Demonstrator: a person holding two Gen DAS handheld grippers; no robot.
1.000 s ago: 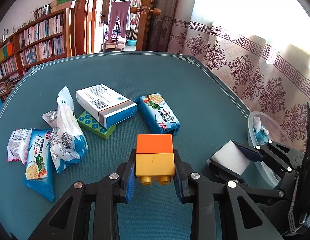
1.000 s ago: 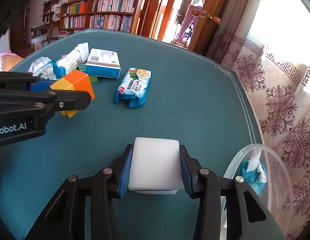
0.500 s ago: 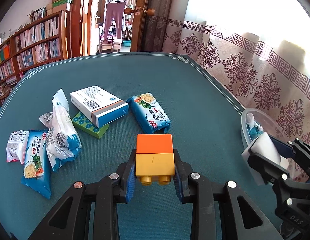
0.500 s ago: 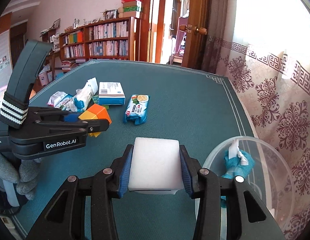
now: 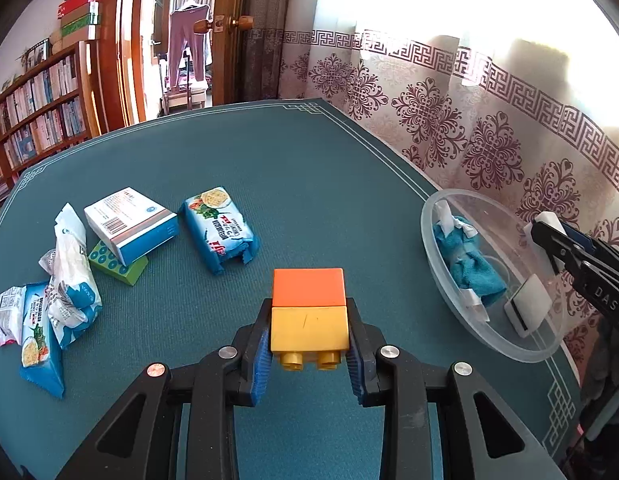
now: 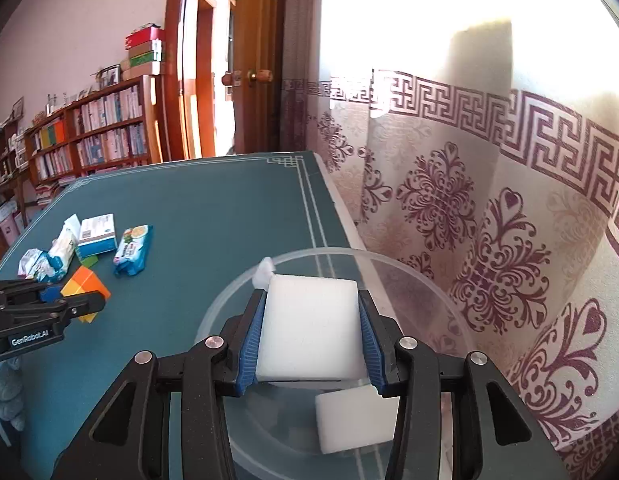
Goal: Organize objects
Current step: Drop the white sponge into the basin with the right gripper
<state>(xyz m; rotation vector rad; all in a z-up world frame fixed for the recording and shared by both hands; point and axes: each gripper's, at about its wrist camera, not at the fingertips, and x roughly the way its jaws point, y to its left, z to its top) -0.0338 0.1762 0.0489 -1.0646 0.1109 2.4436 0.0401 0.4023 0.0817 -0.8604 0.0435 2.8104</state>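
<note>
My left gripper (image 5: 308, 346) is shut on an orange-and-yellow toy brick stack (image 5: 308, 312), held above the green table (image 5: 269, 184). My right gripper (image 6: 311, 340) is shut on a white sponge block (image 6: 309, 336) and hangs over the clear plastic bowl (image 6: 409, 276) at the table's right edge. From the left wrist view the bowl (image 5: 441, 200) holds a teal cloth (image 5: 467, 268) and another white block (image 5: 527, 310). The right gripper (image 5: 549, 232) shows there above the bowl's far rim.
Left on the table lie a white and blue box (image 5: 131, 230) on a green brick (image 5: 117, 264), a blue noodle packet (image 5: 219, 232) and several more snack packets (image 5: 65, 292). A patterned curtain (image 5: 469, 128) hangs just past the table's right edge. Bookshelves (image 6: 89, 132) stand behind.
My right gripper carried the white sponge block to the right and up, from over the table to above the bowl. The left gripper shifted slightly right with its brick stack.
</note>
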